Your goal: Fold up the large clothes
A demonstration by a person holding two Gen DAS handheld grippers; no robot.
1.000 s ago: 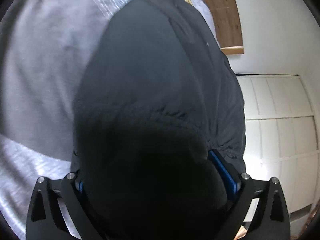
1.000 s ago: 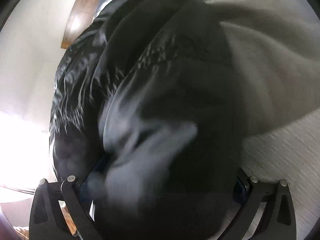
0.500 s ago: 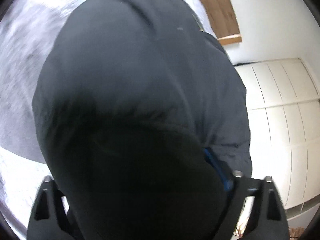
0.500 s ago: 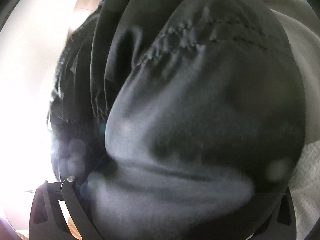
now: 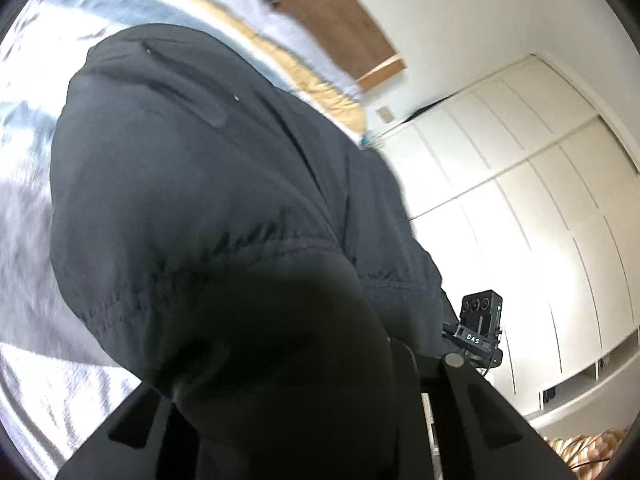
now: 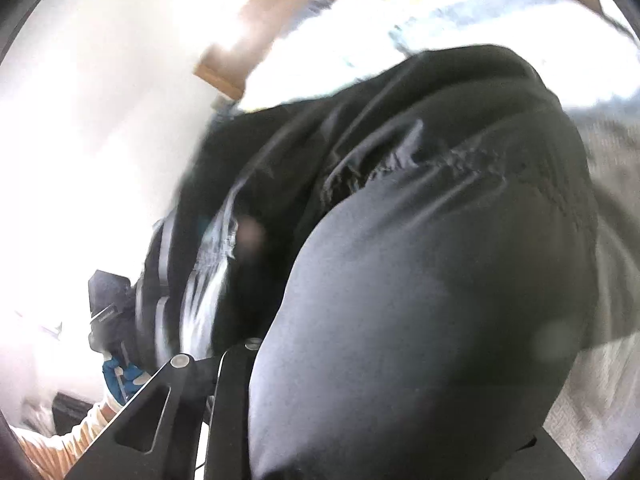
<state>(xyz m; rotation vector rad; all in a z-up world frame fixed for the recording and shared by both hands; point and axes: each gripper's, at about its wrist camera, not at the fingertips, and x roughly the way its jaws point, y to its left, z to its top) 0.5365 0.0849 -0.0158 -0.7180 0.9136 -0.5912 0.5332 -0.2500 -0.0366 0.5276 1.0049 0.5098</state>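
A bed (image 5: 24, 240) spread with a pale grey cover fills the left of the left wrist view, and striped blue, white and mustard bedding (image 5: 256, 40) lies at its far end beside a brown wooden headboard (image 5: 336, 12). White panelled wardrobe doors (image 5: 540, 220) stand to the right.

The large black padded jacket of smooth stitched fabric (image 5: 192, 184) hangs in front of both cameras, bunched and raised above the bed; it also fills most of the right wrist view (image 6: 440, 260), where folds of its shiny lining show on the left.

The left claw (image 5: 288, 420) has just been closing, and its jaws stand narrow with a thick fold of the jacket gripped between them; the fingertips are buried in cloth. The right claw (image 6: 360, 420) has likewise just been closing and clamps another fold of the same jacket.

In the left wrist view the other gripper's camera housing (image 5: 480, 328), a small black box marked DAS, shows past the jacket's edge. In the right wrist view a hand in a blue glove (image 6: 120, 376) with a striped sleeve is low on the left.
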